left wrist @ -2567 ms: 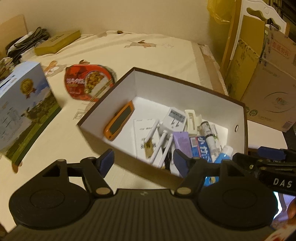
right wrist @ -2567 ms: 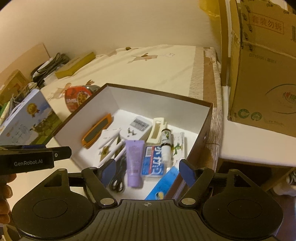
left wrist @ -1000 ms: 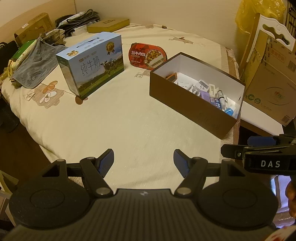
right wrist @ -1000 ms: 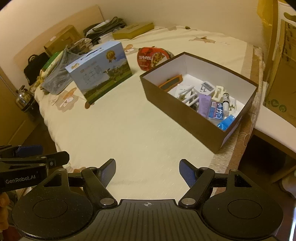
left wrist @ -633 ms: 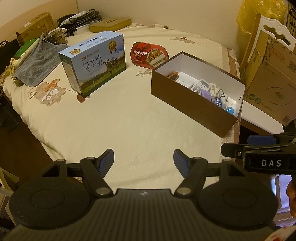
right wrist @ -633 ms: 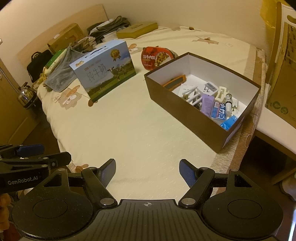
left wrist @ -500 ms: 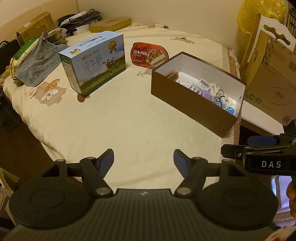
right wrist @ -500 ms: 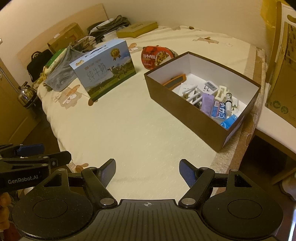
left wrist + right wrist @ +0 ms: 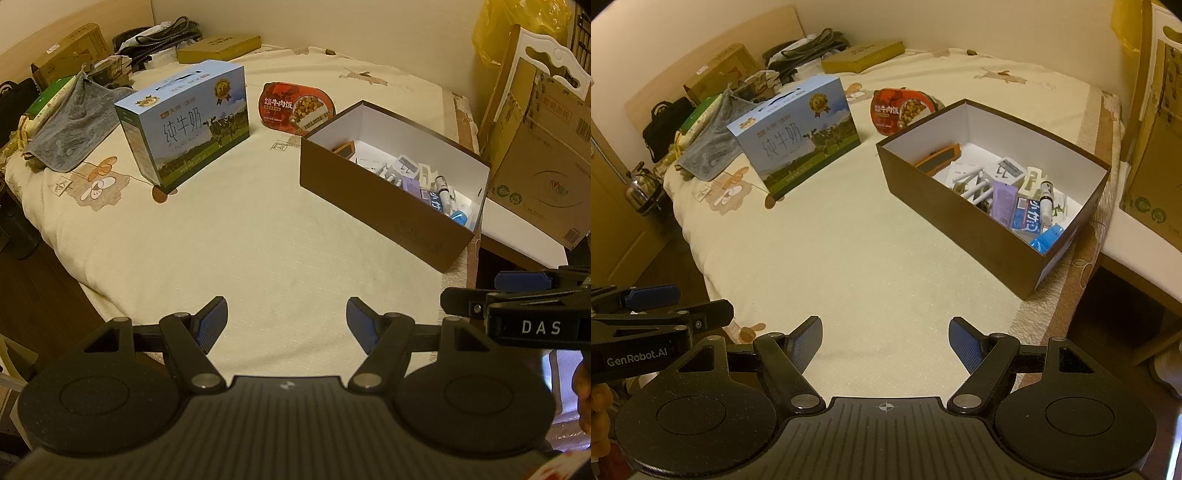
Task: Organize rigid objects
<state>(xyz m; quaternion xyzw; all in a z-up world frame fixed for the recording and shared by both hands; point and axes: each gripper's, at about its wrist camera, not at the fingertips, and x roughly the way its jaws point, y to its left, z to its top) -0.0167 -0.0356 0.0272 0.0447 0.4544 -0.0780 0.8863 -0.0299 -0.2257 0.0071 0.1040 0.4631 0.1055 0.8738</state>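
Nearest in the left wrist view, the left tool (image 9: 286, 320) hangs over the front of the bed (image 9: 258, 240) with its blue pads spread wide and only the cream bedspread between them. At the right edge of that view the other tool shows side-on, with part of a hand behind it. In the right wrist view the right tool (image 9: 884, 341) hangs over the same stretch of bedspread, also wide and holding nothing.

Farther back and to the right, near the bed's right edge, sits the brown box (image 9: 960, 221), open at the top and white inside. It holds the small rigid things: an orange-framed device (image 9: 938, 157) leaning at the left end, white sticks (image 9: 971, 184) in the middle, a white plug-like block (image 9: 1010, 168), a purple tube (image 9: 1004, 201), a blue-and-white carton (image 9: 1028, 218), a small bottle with a dark cap (image 9: 1047, 197) and a light blue packet (image 9: 1047, 238) at the near right corner.

Left of the box, well apart from it, a blue milk carton (image 9: 798, 134) with a carry handle stands upright. Behind the box lies a red meal tray (image 9: 901, 109), close to the box's far left corner. Beyond the carton a grey cloth (image 9: 709, 147) is draped over clutter, and a flat olive box (image 9: 864, 55) rests near the wall. Cardboard boxes (image 9: 543, 147) stand off the bed on the right.
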